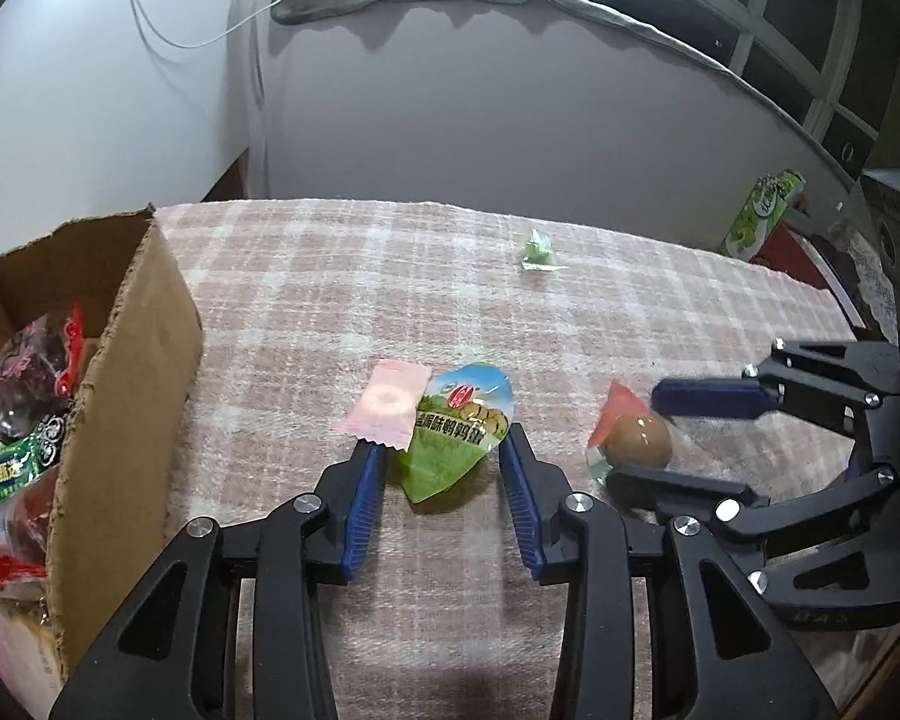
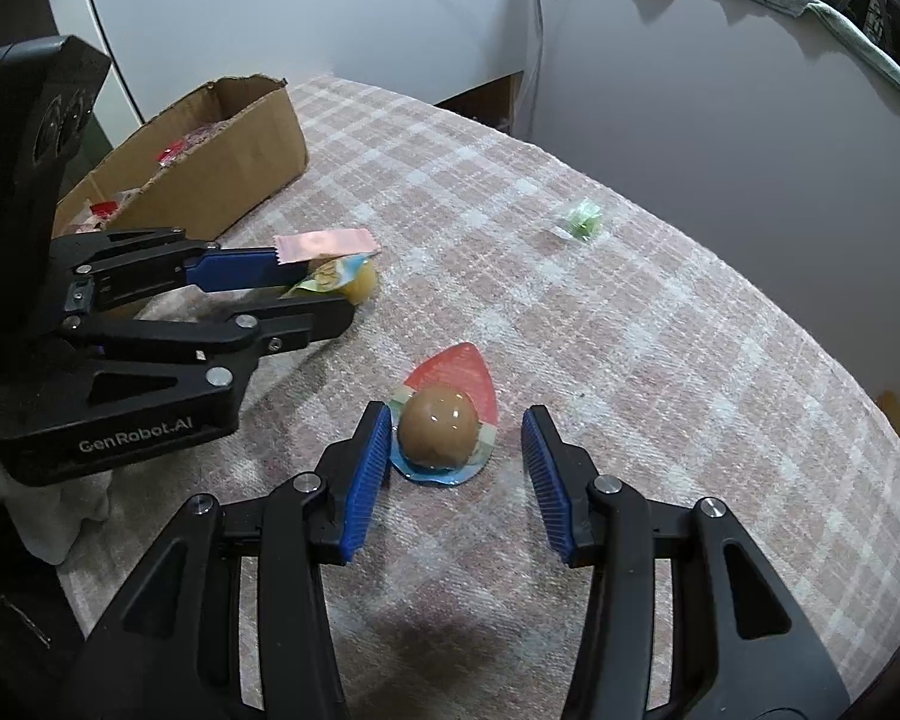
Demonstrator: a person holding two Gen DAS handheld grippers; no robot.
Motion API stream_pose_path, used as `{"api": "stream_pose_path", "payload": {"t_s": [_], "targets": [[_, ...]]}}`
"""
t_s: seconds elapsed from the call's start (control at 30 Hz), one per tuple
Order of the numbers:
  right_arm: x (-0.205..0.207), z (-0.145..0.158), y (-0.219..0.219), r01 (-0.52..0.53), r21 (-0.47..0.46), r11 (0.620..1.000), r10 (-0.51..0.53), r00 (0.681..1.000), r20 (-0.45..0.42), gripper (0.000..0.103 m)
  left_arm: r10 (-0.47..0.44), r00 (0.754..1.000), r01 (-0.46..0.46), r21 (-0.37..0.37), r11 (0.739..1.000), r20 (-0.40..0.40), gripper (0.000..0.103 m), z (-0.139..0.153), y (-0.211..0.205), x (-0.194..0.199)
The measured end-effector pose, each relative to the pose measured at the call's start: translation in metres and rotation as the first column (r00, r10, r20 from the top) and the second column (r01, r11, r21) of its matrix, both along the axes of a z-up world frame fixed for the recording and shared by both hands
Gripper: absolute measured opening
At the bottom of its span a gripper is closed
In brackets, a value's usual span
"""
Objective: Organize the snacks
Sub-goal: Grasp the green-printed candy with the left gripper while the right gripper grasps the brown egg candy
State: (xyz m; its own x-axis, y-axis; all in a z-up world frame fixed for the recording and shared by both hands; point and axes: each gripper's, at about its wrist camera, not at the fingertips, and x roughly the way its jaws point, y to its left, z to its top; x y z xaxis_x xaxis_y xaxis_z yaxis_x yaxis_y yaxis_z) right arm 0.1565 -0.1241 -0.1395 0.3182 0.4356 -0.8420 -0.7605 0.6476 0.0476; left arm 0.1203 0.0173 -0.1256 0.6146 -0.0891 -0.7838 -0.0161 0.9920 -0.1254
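On the plaid-covered worktop [image 1: 570, 324], two sealed egg packs are lying a little apart: a green-lidded egg pack [image 1: 450, 438], foil side up, sitting between the blue pads of the left tongs [image 1: 444, 450], and a red-backed egg pack [image 2: 444, 426], dome side up, sitting between the pads of the right tongs [image 2: 456, 444]. Both tongs are standing partly open around their packs and gripping nothing; on the left the pads are showing gaps to the pack on both sides, and on the right the left-hand pad is standing just beside the foil rim while the other is well clear. A pink candy wrapper [image 1: 384, 405] is overlapping the green pack's upper left edge, right by the left pad.

To do the step well, each pair should be closing on the firm dome, not on the thin foil flange, which would probably buckle and slip. The left one needs to be keeping its pad off the pink wrapper (or it may be dragging that along too). Lifting straight up, then carrying to the cardboard box [image 1: 132, 360], seems the safe course.

From the left wrist, the box's inside is showing, already holding several bagged snacks, and the green pack's printed lid is readable as a lid. From the right wrist, the brown egg is showing clearly under its clear dome, and the green pack's pale dome is showing from the side. A small green candy [image 2: 582, 222] is lying well apart in both.
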Motion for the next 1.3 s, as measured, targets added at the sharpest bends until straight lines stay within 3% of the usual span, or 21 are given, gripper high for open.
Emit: {"api": "stream_pose_path", "payload": {"t_s": [0.07,0.33,0.43,0.5,0.6,0.63,0.83,0.97,1.2,1.27,1.3], "targets": [[0.0,0.001,0.003,-0.005,0.005,1.0,0.005,1.0,0.008,0.058,0.001,1.0,-0.001,0.002,1.0,0.0,0.037,0.001,-0.001,0.002],[0.002,-0.002,0.016,-0.027,-0.017,0.999,0.028,0.999,0.036,0.058,-0.01,1.0,0.01,-0.003,1.0,0.001,0.036,-0.001,-0.005,0.018],[0.002,-0.002,0.016,-0.023,-0.024,0.999,0.024,0.998,0.052,0.051,-0.016,1.0,0.016,-0.001,1.0,0.008,0.03,-0.001,-0.006,0.018],[0.001,-0.001,0.016,-0.021,-0.034,0.999,0.023,0.998,0.066,0.043,-0.018,1.0,0.018,-0.016,1.0,0.009,0.029,-0.001,-0.004,0.017],[0.002,0.001,0.013,-0.017,-0.025,1.0,0.018,0.998,0.057,0.041,-0.026,1.0,0.026,-0.012,1.0,0.009,0.029,0.0,-0.004,0.013],[0.001,0.001,0.012,-0.011,-0.028,1.0,0.013,0.998,0.064,0.035,-0.029,1.0,0.029,-0.014,0.999,0.01,0.029,0.0,-0.005,0.011],[-0.001,0.003,0.003,0.006,-0.014,1.0,-0.005,0.999,0.042,0.034,-0.039,0.999,0.04,-0.034,0.999,0.013,0.028,0.003,-0.007,0.0],[-0.006,0.007,-0.003,0.023,0.007,1.0,-0.023,0.999,0.03,0.025,-0.04,0.999,0.042,-0.062,0.997,0.031,0.028,0.009,-0.009,-0.009],[-0.011,0.006,-0.01,0.025,-0.006,1.0,-0.025,0.999,0.036,0.026,-0.055,0.998,0.057,-0.054,0.997,0.04,0.027,0.011,-0.012,-0.017],[-0.013,0.004,-0.011,0.032,-0.029,0.999,-0.031,0.999,0.036,0.037,-0.055,0.998,0.057,-0.06,0.997,0.042,0.027,0.012,-0.013,-0.018],[-0.015,0.001,-0.012,0.031,-0.032,0.999,-0.03,0.999,0.043,0.038,-0.057,0.997,0.06,-0.061,0.996,0.044,0.027,0.013,-0.014,-0.019]]}}
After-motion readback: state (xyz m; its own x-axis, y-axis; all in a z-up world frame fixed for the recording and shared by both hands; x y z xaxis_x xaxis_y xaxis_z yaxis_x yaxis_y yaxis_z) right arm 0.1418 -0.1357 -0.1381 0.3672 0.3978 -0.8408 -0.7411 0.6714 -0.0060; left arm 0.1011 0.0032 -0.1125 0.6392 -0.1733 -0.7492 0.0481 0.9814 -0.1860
